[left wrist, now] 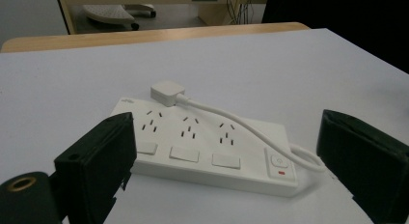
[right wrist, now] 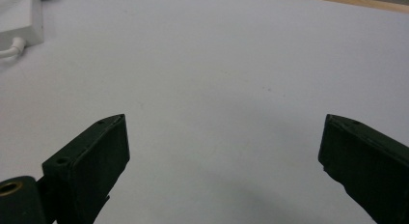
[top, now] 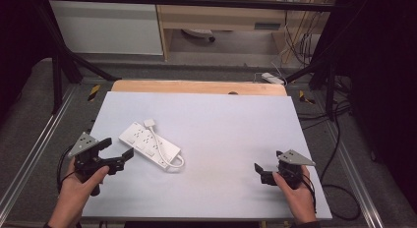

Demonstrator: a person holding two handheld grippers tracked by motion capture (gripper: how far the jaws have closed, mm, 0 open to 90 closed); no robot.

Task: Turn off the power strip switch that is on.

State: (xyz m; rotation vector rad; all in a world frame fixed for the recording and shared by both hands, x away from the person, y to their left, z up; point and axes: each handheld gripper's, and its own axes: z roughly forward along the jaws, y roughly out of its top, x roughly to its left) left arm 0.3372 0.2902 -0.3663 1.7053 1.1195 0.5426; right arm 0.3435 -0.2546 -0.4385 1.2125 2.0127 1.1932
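pale lavender-white sheeting covers the tabletop [top: 216, 134], with a strip of bare light wood [top: 196, 87] showing along its far edge and a metal frame around it on grey floor. beyond it stand a wooden cabinet [top: 221, 16] and a tangle of dark cables [top: 300, 36].

on the left half of the sheet lies a flat white plastic power strip [top: 149, 143], angled across the surface. in the left claw view it shows three sets of sockets, three rocker switches and a small red mark at one end. its white cord [left wrist: 241, 125] loops from that end back over the top, and the square white plug [left wrist: 166, 92] rests at the strip's far edge.

the left claw [top: 118, 152], held in a person's left hand [top: 74, 191], sits just beside the strip with its jaws spread wide, gripping nothing and apart from the strip.

the right claw [top: 263, 174], in the right hand [top: 297, 193], is well apart from the strip over bare sheet, jaws likewise wide and empty.
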